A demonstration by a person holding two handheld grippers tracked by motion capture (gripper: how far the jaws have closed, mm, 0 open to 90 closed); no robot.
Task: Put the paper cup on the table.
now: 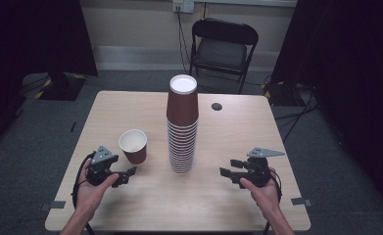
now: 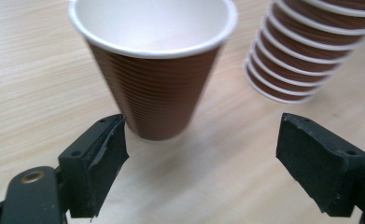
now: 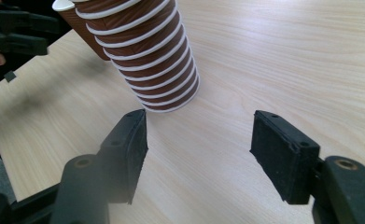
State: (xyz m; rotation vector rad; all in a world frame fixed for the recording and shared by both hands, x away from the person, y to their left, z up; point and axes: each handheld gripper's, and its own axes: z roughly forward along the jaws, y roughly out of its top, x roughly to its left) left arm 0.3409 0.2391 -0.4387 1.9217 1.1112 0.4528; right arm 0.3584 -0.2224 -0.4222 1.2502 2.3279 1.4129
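Note:
A tall stack of brown paper cups (image 1: 182,127) stands at the middle of the wooden table (image 1: 238,132). One single brown cup (image 1: 133,146) with a white inside stands upright to its left. My left gripper (image 1: 125,175) rests near the front left, open, just short of that cup (image 2: 157,60), with nothing between its jaws. My right gripper (image 1: 229,168) is open at the front right and points toward the stack's base (image 3: 152,60). The left gripper's midpoint (image 2: 201,154) and the right gripper's midpoint (image 3: 199,149) lie over bare wood.
A small dark round cap (image 1: 217,106) is set in the table at the back right. A black folding chair (image 1: 222,49) stands behind the table. Dark curtains hang at both sides.

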